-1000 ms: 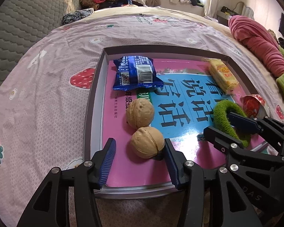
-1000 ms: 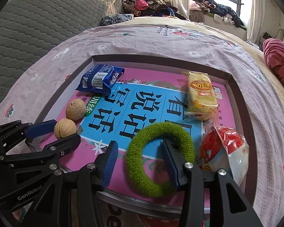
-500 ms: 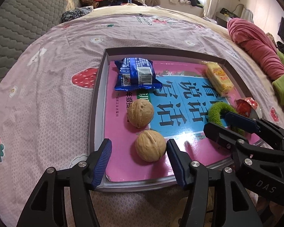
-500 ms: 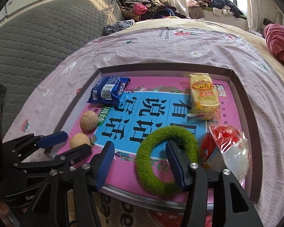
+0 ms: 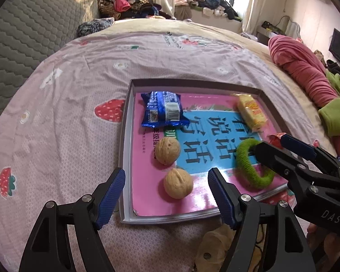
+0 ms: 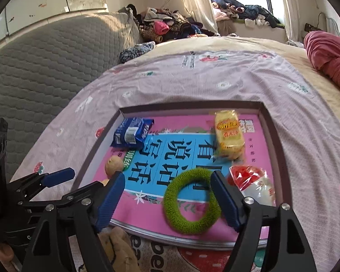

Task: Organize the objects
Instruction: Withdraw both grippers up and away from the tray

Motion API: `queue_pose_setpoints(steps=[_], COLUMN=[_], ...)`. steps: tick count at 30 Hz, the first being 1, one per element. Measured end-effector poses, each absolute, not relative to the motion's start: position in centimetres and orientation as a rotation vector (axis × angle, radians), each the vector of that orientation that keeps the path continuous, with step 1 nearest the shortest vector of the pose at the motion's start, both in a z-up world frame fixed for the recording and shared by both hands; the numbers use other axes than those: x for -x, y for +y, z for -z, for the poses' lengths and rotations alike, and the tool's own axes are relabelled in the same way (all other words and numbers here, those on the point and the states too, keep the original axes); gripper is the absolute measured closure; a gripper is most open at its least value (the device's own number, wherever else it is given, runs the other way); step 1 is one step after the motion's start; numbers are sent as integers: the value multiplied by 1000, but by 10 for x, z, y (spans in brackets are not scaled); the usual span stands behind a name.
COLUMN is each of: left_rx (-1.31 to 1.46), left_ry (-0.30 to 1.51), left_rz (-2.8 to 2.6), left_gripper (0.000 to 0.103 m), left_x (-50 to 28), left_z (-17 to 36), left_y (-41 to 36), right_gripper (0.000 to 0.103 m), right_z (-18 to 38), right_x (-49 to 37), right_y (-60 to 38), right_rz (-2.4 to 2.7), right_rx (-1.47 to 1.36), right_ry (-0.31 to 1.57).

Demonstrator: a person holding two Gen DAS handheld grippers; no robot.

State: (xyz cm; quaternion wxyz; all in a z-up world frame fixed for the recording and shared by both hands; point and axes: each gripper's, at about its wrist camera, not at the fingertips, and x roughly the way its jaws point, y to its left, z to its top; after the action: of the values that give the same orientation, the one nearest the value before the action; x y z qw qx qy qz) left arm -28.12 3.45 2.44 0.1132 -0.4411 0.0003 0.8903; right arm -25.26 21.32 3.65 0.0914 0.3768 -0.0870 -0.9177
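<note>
A grey tray (image 5: 126, 122) on the bed holds a pink and blue book. On the book lie two walnuts (image 5: 178, 185) (image 5: 167, 150), a blue snack packet (image 5: 162, 109), a yellow snack packet (image 5: 251, 111), a green fuzzy ring (image 5: 251, 167) and a red and white bag (image 6: 253, 183). My left gripper (image 5: 166, 195) is open and empty, just short of the near walnut. My right gripper (image 6: 167, 199) is open and empty, its fingers either side of the green ring (image 6: 190, 201) but drawn back over the tray's near edge.
The tray (image 6: 276, 136) sits on a pink strawberry-print sheet (image 5: 56, 104). A grey quilted headboard (image 6: 45, 68) stands at the left. Red and green clothing (image 5: 306, 72) lies at the right. Piled clothes line the far window sill.
Both grippers have pulled back and risen away from the tray. The left jaws no longer flank the near walnut. The objects have not moved.
</note>
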Motion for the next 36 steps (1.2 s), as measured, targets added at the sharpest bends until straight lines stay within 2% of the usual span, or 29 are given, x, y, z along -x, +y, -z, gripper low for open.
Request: queue_pose_setpoints(steps=[11, 16, 24, 26, 36], left_rx=[1152, 1137, 1117, 1112, 1097], left_ry=[4, -74, -25, 2, 38], left_rz=[-2705, -2682, -2666, -2678, -2705], left_gripper=[26, 26, 26, 26, 26], left_x=[233, 192, 131, 117, 55], left_z=[-65, -69, -99, -106, -127], left_y=[32, 29, 44, 48, 59], right_gripper=[17, 13, 12, 9, 7], right_z=[-95, -112, -142, -145, -160], right_x=[202, 164, 93, 79, 9], right_y=[213, 216, 215, 216, 235], right_rz=[2785, 2814, 2867, 2870, 2895], right_rx=[-935, -942, -949, -953, -949], right_ry=[-288, -231, -91, -74, -44])
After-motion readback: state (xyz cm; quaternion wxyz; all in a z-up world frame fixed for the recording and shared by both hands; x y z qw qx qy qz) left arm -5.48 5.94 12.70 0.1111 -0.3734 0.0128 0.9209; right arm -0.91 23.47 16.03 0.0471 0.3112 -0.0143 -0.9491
